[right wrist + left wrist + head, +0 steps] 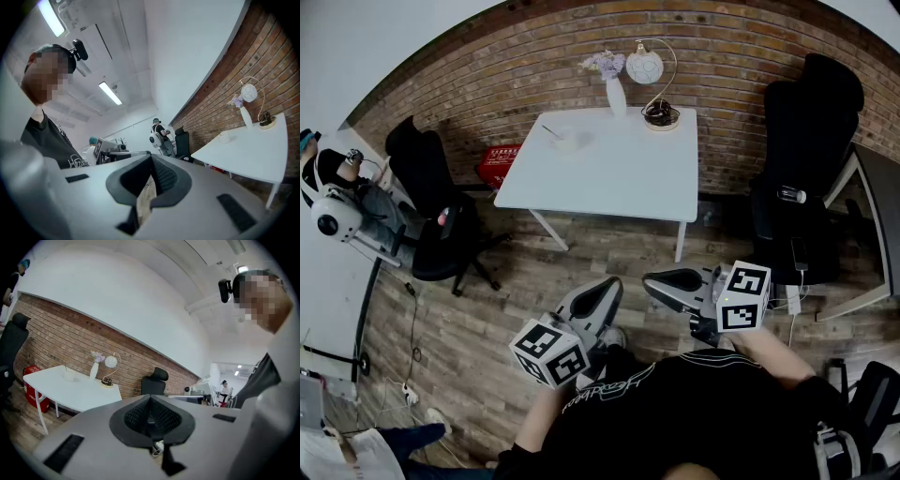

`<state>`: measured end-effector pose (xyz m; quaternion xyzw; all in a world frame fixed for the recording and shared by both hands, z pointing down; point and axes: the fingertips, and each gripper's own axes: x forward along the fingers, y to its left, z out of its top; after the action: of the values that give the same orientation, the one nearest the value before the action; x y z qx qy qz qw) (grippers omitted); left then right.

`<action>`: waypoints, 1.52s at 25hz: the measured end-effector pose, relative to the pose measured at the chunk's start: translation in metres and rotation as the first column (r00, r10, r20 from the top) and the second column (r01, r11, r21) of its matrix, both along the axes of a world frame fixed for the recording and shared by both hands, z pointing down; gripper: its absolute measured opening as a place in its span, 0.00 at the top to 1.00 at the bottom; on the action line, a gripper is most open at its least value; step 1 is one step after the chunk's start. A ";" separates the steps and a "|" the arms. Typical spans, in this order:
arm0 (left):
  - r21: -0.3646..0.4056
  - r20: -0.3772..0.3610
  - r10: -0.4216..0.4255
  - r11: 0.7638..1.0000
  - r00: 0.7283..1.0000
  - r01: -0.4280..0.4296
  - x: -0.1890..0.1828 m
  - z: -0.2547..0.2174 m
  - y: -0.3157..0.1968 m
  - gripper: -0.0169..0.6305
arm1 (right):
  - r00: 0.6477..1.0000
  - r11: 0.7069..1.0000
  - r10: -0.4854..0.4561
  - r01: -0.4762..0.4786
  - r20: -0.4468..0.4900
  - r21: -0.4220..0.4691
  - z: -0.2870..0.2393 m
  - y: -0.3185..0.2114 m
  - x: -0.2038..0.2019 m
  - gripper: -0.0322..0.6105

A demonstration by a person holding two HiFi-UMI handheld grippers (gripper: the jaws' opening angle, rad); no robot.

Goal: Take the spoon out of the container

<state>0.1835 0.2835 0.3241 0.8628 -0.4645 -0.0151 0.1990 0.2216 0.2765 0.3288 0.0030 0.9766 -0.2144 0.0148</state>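
My grey fingers (598,298) carry black-and-white checked marker cubes (548,352); tabletop (619,178) white, brick wall (722,47) red-brown, chairs (806,159) black.

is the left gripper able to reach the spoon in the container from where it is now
Probably not: the left gripper sits by the person's body, jaws shut, with floor between it and the table holding the container and spoon.

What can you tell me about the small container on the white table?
The container is a small, pale, round cup or bowl, its material too distant to tell. It stands upright near the far left corner of the white table, to the left of the white vase. A thin spoon rests inside it, its handle leaning out to the left. Only the table and the spoon touch it.
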 end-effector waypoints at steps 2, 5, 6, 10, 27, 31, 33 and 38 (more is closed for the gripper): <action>-0.001 0.000 0.003 1.000 1.000 -0.003 0.001 -0.002 -0.002 0.97 | 1.000 1.000 -0.002 0.002 0.004 0.003 -0.001 -0.001 0.000 0.95; 0.002 0.002 0.002 1.000 1.000 -0.002 0.001 -0.006 -0.004 0.97 | 1.000 1.000 -0.003 0.003 0.009 0.005 -0.004 -0.003 0.000 0.95; 0.005 0.004 -0.001 1.000 1.000 0.001 -0.001 -0.008 -0.004 0.97 | 1.000 1.000 -0.001 0.001 0.012 0.007 -0.006 -0.005 0.000 0.95; 0.014 0.016 -0.015 1.000 1.000 0.015 -0.012 -0.012 -0.008 0.97 | 1.000 1.000 0.008 -0.008 0.027 0.023 -0.012 -0.015 -0.008 0.95; 0.032 -0.050 -0.080 0.996 0.996 0.081 -0.146 -0.009 -0.097 0.97 | 1.000 0.999 -0.014 0.014 0.022 0.036 -0.012 -0.109 -0.133 0.95; 0.017 -0.054 -0.057 0.998 0.997 0.058 -0.188 -0.011 -0.147 0.97 | 1.000 1.000 0.011 -0.012 0.017 0.018 -0.012 -0.158 -0.177 0.95; 0.012 -0.055 -0.037 0.999 0.998 0.038 -0.210 -0.012 -0.173 0.97 | 1.000 0.999 0.029 -0.029 0.013 0.013 -0.014 -0.183 -0.199 0.95; 0.021 -0.080 0.003 1.000 0.997 -0.001 -0.264 -0.020 -0.237 0.97 | 0.997 0.997 0.079 -0.079 0.002 0.014 -0.016 -0.245 -0.245 0.95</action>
<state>-0.0803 0.0463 0.3041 0.8640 -0.4552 -0.0541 0.2083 -0.0232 0.0313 0.3133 -0.0353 0.9775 -0.2066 0.0237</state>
